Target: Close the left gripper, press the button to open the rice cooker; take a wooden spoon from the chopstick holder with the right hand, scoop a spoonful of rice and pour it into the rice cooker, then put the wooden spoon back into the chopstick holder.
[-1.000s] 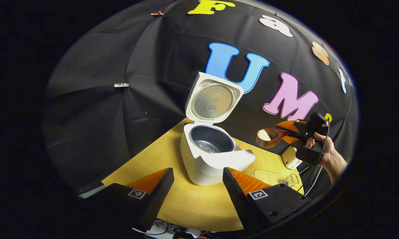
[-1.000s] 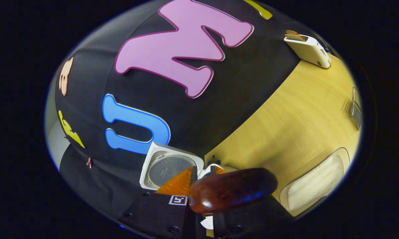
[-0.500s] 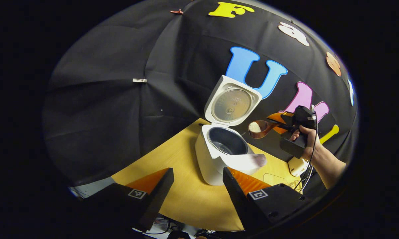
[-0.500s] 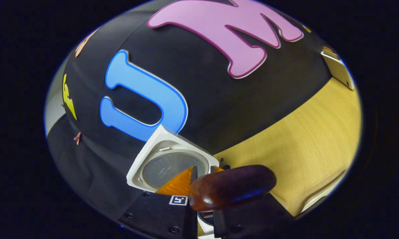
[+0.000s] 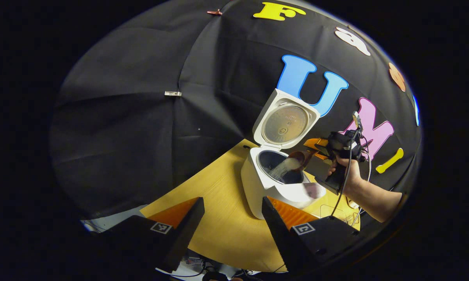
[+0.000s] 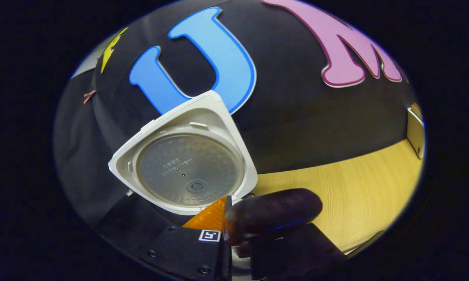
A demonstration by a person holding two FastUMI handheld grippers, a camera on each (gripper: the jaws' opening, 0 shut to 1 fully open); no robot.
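Jaws of right gripper (image 5: 316, 145) clamped on wooden spoon (image 5: 298, 159), tipping rice just ahead into rice cooker (image 5: 275, 183); left gripper (image 5: 232, 218) jaws apart.

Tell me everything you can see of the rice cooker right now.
The rice cooker is white, looks plastic, and stands on the yellow wooden table. Its hinged lid is swung up, showing a round grey metal inner plate. The dark inner pot is open; rice streams into it from the wooden spoon, which the right gripper tips over the rim.
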